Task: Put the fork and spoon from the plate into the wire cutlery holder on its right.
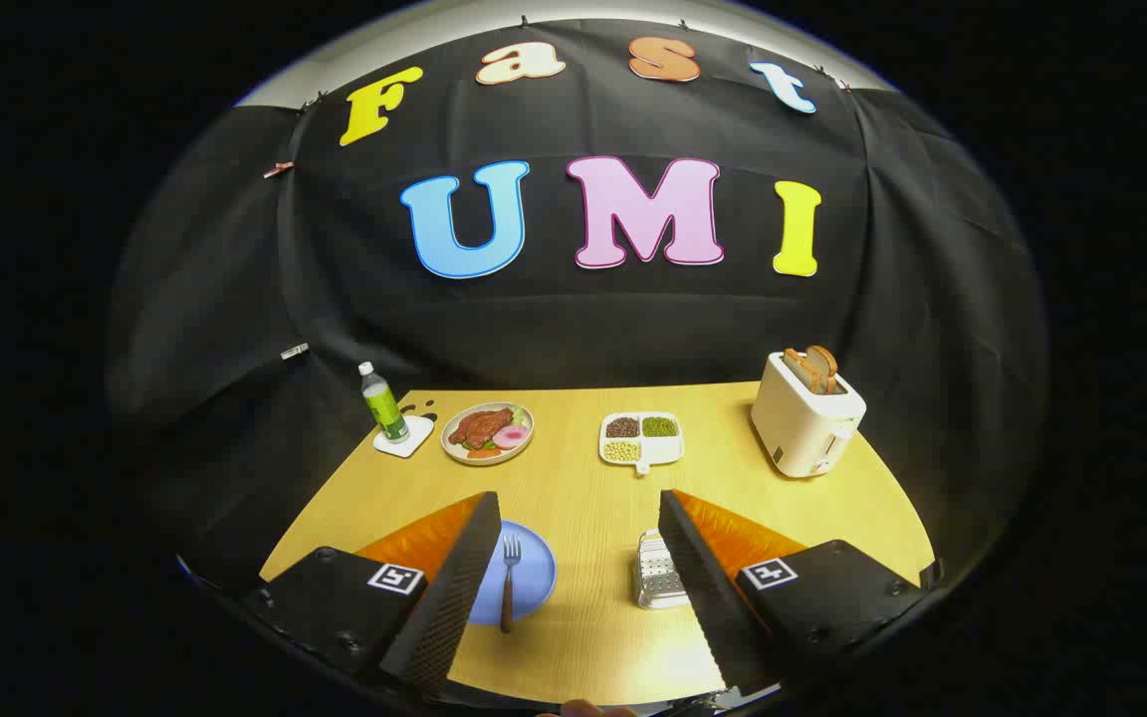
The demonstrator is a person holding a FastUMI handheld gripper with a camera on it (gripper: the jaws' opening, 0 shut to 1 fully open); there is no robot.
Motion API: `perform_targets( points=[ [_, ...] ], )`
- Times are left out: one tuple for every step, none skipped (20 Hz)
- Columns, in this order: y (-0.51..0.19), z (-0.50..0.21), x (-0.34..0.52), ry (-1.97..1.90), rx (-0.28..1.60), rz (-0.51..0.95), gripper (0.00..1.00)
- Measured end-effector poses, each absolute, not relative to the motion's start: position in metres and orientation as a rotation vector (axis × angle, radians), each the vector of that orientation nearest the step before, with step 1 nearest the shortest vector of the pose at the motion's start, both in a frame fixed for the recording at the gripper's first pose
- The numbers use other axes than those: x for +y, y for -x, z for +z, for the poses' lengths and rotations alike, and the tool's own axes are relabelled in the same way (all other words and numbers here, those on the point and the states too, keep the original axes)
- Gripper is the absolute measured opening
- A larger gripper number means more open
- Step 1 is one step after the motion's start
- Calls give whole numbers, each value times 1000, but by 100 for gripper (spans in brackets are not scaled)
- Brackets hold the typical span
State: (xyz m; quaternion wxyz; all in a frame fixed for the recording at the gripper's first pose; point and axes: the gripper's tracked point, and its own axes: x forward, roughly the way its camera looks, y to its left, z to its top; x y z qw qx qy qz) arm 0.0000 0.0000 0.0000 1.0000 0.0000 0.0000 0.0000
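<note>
My tool has matt black, finely ribbed fingers spread wide over a pale, smooth wood-grain worktop, where a wooden-handled metal fork lies on a matt blue plate beside a shiny perforated metal holder.

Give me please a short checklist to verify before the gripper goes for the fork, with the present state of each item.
1. Fingers apart: ok. The gripper is open, nothing between its fingers but bare table.
2. Fork reachable: ok. It lies on the blue plate, just beside the left finger, handle toward the gripper.
3. Spoon located: cannot tell. No spoon can be seen on the plate; the left finger covers part of the plate.
4. Holder in place: ok. It stands right of the plate, against the right finger.
5. Holder free inside: cannot tell. The finger hides part of it.
6. Path from plate to holder: ok. Only bare table between them.
</note>
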Motion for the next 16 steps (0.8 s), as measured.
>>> perform_targets(
  points=[
    [0, -1, 1, -1, 4, 0, 99],
    [1, -2, 1, -2, 7, -1, 99],
    [1, -2, 2, -1, 7, -2, 99],
    [1, -2, 2, -1, 6, -2, 99],
    [0, -2, 3, -2, 7, -1, 99],
    [-1, -3, 4, -2, 10, 2, 99],
    [-2, -3, 5, -3, 13, 5, 99],
    [-3, -4, 6, -2, 15, 8, 99],
    [-4, -6, 8, 1, 21, 12, 99],
    [-4, -7, 10, 2, 26, 17, 99],
    [-4, -8, 12, 3, 27, 22, 99],
    [-4, -8, 14, 6, 29, 27, 99],
    [-5, -9, 16, 9, 32, 33, 99],
    [-5, -10, 17, 11, 35, 36, 99],
    [-6, -11, 19, 14, 38, 42, 99],
    [-8, -13, 21, 16, 44, 49, 99]
  ],
)
